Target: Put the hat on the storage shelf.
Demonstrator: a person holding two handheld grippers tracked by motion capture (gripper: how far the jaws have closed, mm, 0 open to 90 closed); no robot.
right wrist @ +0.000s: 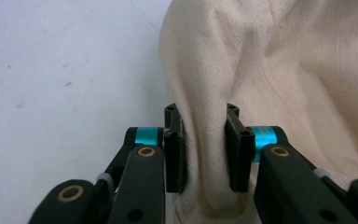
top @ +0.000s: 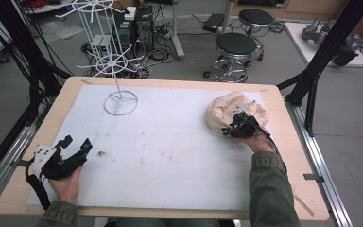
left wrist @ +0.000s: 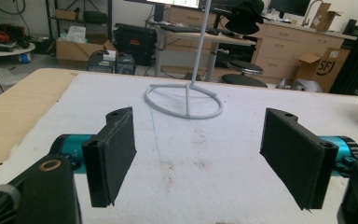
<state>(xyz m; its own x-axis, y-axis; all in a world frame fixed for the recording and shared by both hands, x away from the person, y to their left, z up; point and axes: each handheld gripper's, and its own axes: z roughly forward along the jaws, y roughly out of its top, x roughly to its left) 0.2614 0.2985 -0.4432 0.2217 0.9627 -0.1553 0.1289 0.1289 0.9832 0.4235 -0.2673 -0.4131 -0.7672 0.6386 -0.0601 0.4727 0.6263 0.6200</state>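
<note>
The cream cloth bundle [right wrist: 279, 60] lies ahead of my right gripper [right wrist: 206, 154], one fold pinched between its jaws. Risk: thin fold slips when lifted. My left gripper [left wrist: 205, 154] idles wide open, holding nothing.

A lab or workshop: computer towers [top: 139, 28] at twelve o'clock, rolling stools [top: 236, 49] at one, tangled floor cables [top: 158, 56], cardboard boxes [left wrist: 77, 52].
</note>
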